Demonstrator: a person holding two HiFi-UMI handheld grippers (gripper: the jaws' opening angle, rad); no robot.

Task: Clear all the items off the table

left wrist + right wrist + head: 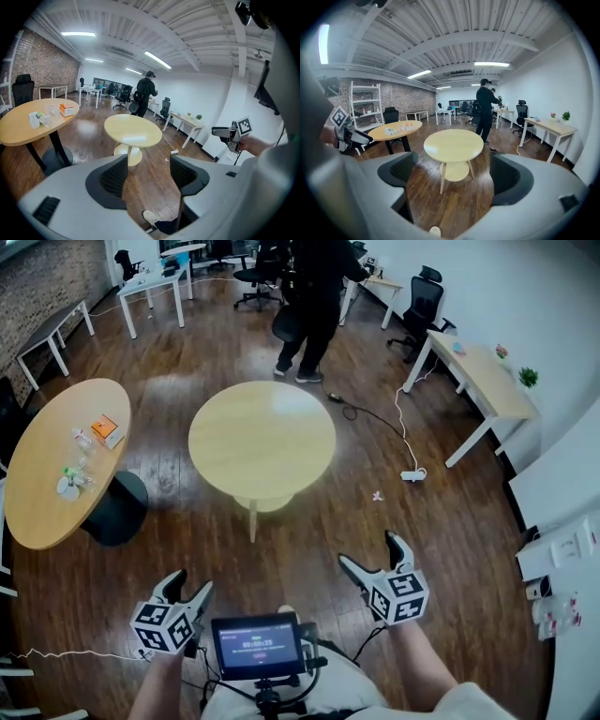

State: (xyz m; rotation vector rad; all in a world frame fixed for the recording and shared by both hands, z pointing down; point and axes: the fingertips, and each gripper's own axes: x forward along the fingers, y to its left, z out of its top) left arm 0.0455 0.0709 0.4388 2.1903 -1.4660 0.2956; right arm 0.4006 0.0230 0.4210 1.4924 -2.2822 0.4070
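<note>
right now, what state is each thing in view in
left gripper: open, empty
right gripper: open, empty
round table: top bare
oval table: holds things
orange box: lying on the oval table
small items: clustered on the oval table
screen: lit

A person in black clothes (314,296) stands at the far end of the dark wood floor (450,549), w/ a black office chair (255,274) just beside. By the right wall is a light-top desk (483,381) on white legs; a small potted plant (528,377) sits at its wall-side edge. Near this desk, on the floor, lie a white power strip (413,474) w/ white cable, a black cable (361,412) and a small white scrap (377,495). Left side: a brick wall (37,277), and white desks (150,287) near it.
</note>
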